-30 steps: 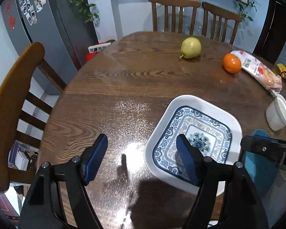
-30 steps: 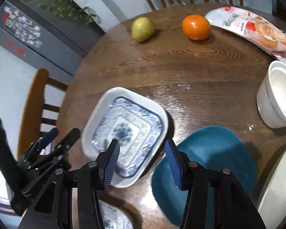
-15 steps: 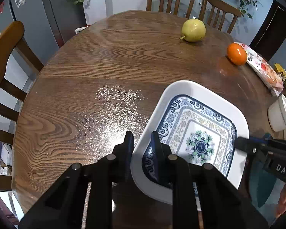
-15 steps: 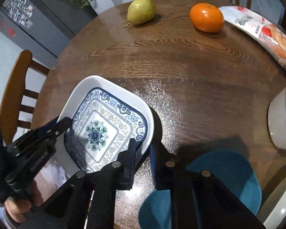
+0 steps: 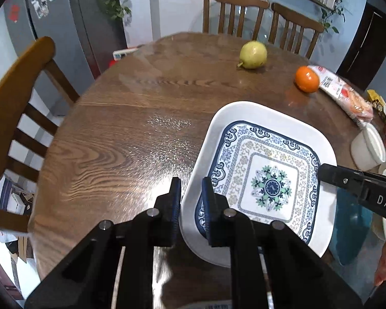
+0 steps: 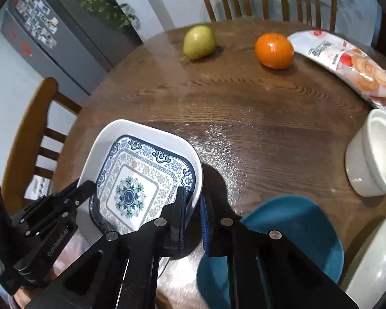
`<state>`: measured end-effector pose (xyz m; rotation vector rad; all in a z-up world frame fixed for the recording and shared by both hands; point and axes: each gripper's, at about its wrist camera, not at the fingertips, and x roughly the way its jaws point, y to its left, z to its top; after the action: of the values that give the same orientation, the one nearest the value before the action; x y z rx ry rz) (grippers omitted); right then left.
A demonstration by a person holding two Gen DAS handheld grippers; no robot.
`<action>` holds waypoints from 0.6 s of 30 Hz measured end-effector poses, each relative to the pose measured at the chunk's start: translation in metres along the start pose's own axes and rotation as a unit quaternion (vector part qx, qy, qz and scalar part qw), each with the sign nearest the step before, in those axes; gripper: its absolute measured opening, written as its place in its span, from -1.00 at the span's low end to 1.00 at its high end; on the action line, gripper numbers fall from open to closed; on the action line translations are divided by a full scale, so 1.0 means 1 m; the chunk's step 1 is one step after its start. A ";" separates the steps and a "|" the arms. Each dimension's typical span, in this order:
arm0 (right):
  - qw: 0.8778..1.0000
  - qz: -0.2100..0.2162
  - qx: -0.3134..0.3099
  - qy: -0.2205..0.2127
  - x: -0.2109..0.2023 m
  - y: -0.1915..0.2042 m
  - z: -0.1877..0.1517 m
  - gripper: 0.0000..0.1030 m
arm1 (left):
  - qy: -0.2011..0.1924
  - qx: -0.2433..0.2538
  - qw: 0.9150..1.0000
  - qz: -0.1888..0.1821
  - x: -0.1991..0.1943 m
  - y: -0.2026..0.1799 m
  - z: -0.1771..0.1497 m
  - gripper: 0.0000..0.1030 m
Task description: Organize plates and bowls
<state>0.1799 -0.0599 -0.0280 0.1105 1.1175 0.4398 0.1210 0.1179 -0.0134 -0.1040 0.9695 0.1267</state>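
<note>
A square white plate (image 5: 270, 177) with a blue floral pattern sits between both grippers, near the front of the round wooden table (image 5: 115, 128). My left gripper (image 5: 191, 182) has its jaws closing, pads pressed on the plate's left rim. My right gripper (image 6: 192, 195) is closing too, clamped on the opposite rim of the plate (image 6: 133, 188), which casts a dark shadow to its right. Each gripper shows in the other's view: the right gripper (image 5: 326, 172) and the left gripper (image 6: 87, 185). A teal plate (image 6: 296, 226) lies just right of the right gripper.
A white bowl (image 6: 375, 154) and the edge of a large white plate (image 6: 378, 257) stand at the right. A pear (image 5: 253, 54), an orange (image 5: 307, 78) and a snack packet (image 5: 347, 97) lie at the far side. Wooden chairs (image 5: 12, 103) ring the table.
Both grippers went from wide open around the plate's edges to clamped on its opposite rims. The plate now shows a larger shadow beside it.
</note>
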 end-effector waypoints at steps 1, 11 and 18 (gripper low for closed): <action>1.000 0.006 0.000 -0.005 -0.008 0.000 -0.003 -0.77 | -0.007 -0.001 1.000 0.002 -0.007 -0.001 -0.002 -0.72; 0.998 0.045 -0.013 -0.047 -0.065 0.010 -0.040 -0.77 | -0.065 -0.014 0.998 0.020 -0.073 -0.007 -0.036 -0.71; 0.997 0.046 -0.034 -0.060 -0.086 0.020 -0.074 -0.77 | -0.077 -0.022 0.997 0.023 -0.099 -0.008 -0.064 -0.70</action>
<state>0.0772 -0.0853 0.0181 0.1270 0.9804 0.5470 0.0152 0.0947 0.0325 -0.1104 0.8157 0.1955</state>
